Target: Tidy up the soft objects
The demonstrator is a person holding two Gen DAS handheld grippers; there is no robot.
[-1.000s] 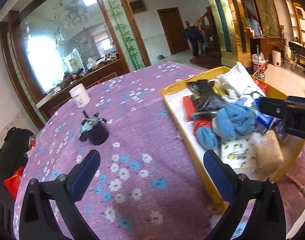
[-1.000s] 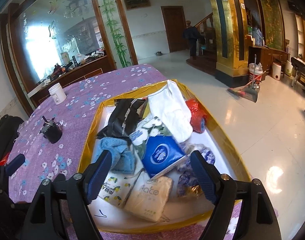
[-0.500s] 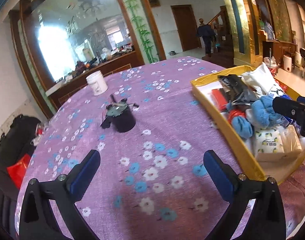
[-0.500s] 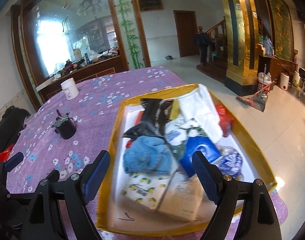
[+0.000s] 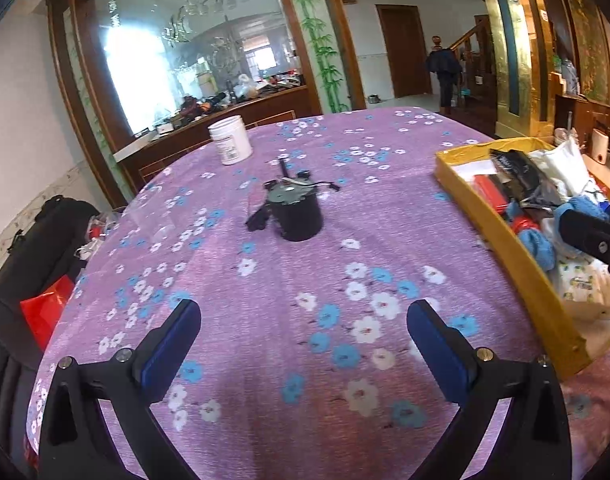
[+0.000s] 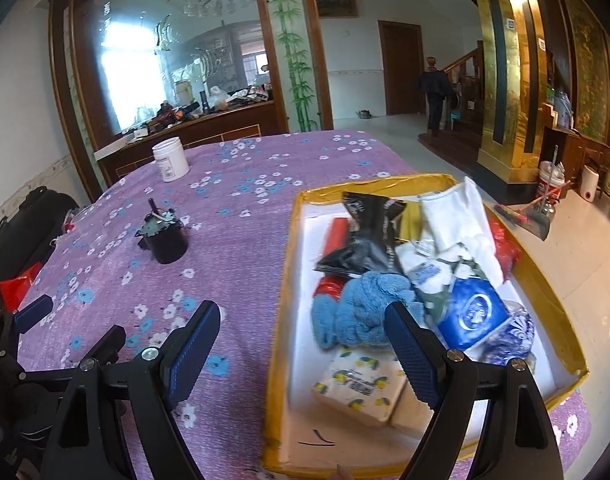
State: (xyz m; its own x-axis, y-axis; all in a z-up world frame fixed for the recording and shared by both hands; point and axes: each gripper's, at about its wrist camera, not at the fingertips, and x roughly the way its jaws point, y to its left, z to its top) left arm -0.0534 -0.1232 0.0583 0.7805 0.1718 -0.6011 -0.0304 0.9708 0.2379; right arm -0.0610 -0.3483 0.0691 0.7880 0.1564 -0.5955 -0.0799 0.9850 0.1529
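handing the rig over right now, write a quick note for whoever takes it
Left gripper: open, empty, over bare tablecloth.
Right gripper: open, empty, at the near left edge of the yellow tray.
Soft things are all piled in the tray: blue towel, tissue packs, white cloth, black bag.
Done: nothing sorted yet.
Left: all of it.

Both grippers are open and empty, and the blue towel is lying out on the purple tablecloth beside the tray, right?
Not quite. The blue towel lies inside the yellow tray, among the tissue packs, as the right wrist view shows. The left gripper and right gripper are indeed open and empty.
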